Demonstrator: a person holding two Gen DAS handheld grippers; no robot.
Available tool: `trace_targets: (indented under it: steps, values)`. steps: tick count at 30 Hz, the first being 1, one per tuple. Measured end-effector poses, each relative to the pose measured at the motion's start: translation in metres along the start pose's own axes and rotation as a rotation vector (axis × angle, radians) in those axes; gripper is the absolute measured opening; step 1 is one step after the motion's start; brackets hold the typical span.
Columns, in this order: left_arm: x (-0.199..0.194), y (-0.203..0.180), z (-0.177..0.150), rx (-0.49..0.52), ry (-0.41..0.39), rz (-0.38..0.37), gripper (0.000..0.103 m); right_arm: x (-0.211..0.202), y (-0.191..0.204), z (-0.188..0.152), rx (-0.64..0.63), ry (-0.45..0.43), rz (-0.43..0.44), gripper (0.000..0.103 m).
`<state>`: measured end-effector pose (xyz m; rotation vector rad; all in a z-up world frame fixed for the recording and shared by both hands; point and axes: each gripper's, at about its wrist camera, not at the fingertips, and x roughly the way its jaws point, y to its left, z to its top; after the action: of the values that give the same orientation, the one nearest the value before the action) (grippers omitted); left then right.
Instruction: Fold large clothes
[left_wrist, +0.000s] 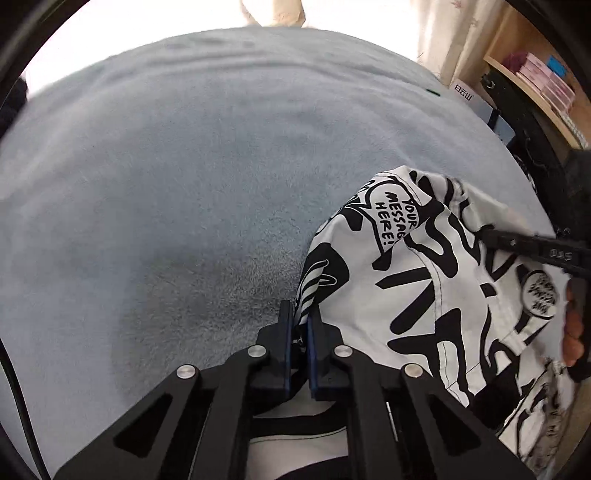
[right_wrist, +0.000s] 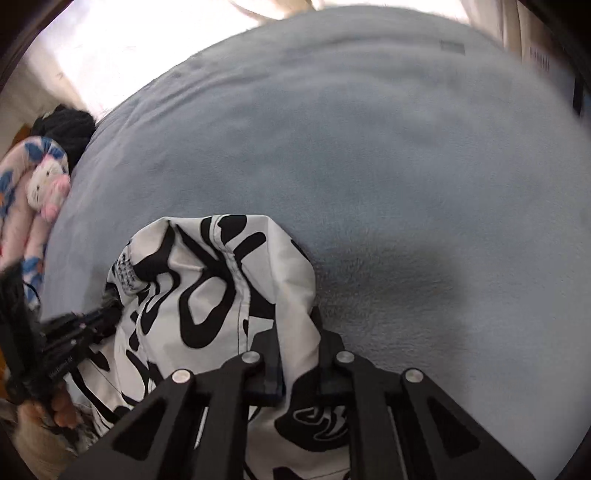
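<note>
Left wrist view: the left gripper (left_wrist: 300, 317) has its jaws clenched on an edge of the black-and-white printed garment (left_wrist: 424, 266), bunched on the grey-blue blanket (left_wrist: 184, 166). Right gripper (right_wrist: 297, 325), slightly blurred, seems clamped on another fold.

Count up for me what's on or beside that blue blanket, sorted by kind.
Black-and-white printed garment: 1
Tongs: 2, the left tongs and the right tongs, both clamped on the garment
Blue blanket: 1
Pink cat plush toy: 1
Total: 5
</note>
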<state>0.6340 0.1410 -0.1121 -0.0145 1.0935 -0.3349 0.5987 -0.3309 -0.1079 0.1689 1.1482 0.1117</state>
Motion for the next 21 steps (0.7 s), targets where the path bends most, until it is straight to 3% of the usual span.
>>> trace_targets:
  steps: [5,13,17,21]
  values:
    - [-0.046,-0.005,-0.021,0.008,-0.152,0.022,0.004,-0.069,0.026,-0.04,-0.19,-0.247,-0.049,0.008]
    - [-0.137,-0.004,-0.101,-0.004,-0.399,-0.105,0.004,-0.156,0.064,-0.141,-0.43,-0.538,-0.138,0.01]
    - [-0.168,-0.007,-0.156,0.025,-0.41,-0.148,0.004,-0.182,0.076,-0.205,-0.527,-0.618,-0.229,0.012]
    - [-0.185,-0.015,-0.208,0.042,-0.357,-0.182,0.005,-0.188,0.081,-0.265,-0.589,-0.602,-0.308,0.017]
